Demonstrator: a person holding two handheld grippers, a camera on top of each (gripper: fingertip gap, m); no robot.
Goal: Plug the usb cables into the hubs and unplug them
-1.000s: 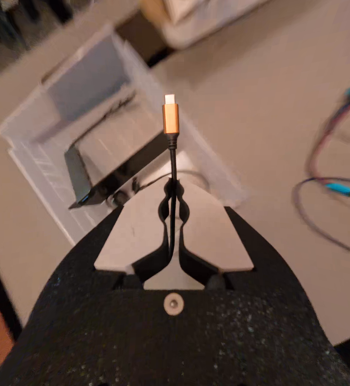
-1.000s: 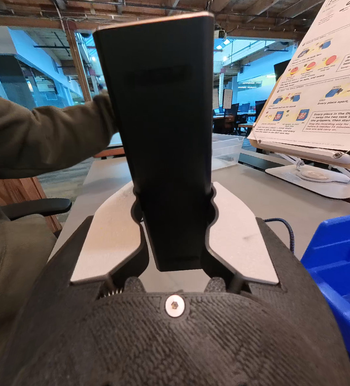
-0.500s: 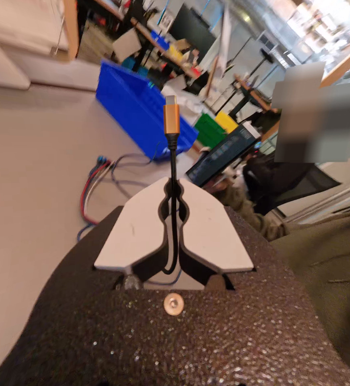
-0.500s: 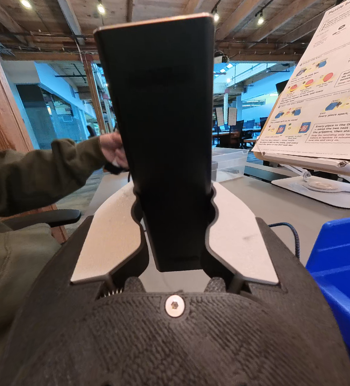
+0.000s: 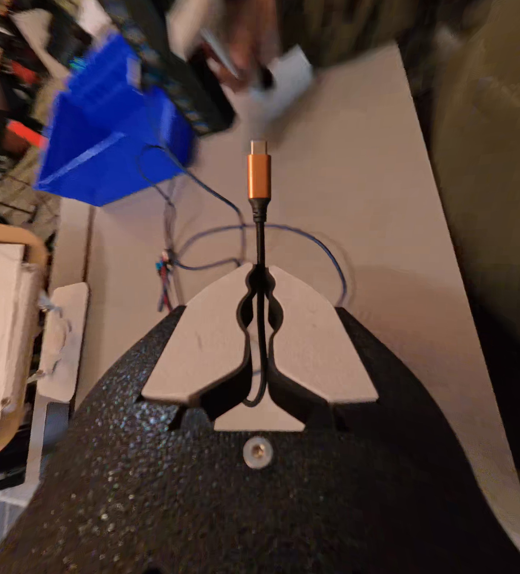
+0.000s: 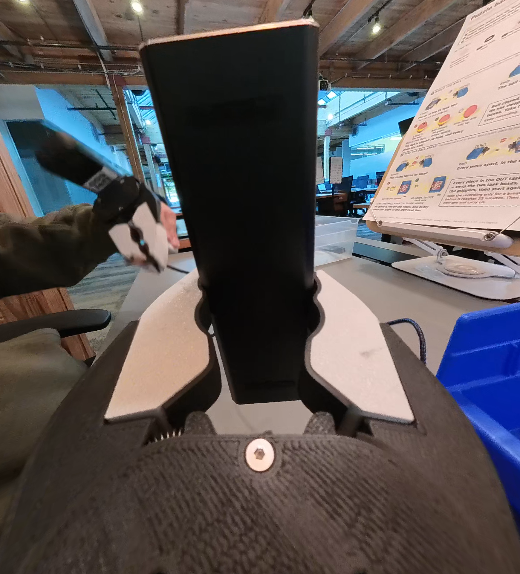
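Note:
My left gripper [image 5: 259,267] is shut on a black USB cable [image 5: 260,248]; its orange plug with a silver tip [image 5: 259,176] sticks out forward, above the beige table. My right gripper [image 6: 257,279] is shut on a long black hub [image 6: 237,186] and holds it upright, above the table. In the left wrist view the hub [image 5: 187,84] and the right gripper [image 5: 279,84] show blurred at the top, beyond the plug tip and apart from it. In the right wrist view the left gripper [image 6: 142,237] shows at the left, beside the hub.
A blue bin [image 5: 109,146] [image 6: 501,388] stands on the table [image 5: 361,202]. Loose blue and coloured cables [image 5: 283,245] lie on the table under my left gripper. A sheet on a white stand [image 6: 470,155] and a clear box [image 6: 334,236] stand farther back. A person's green sleeve [image 6: 35,248] is left. Some 20 cm of space lies between my two pairs of fingers.
My left gripper has swung round with the cable, from the clear box toward the hub. It now shows beside the hub in the right wrist view. The right gripper has tilted slightly with the hub.

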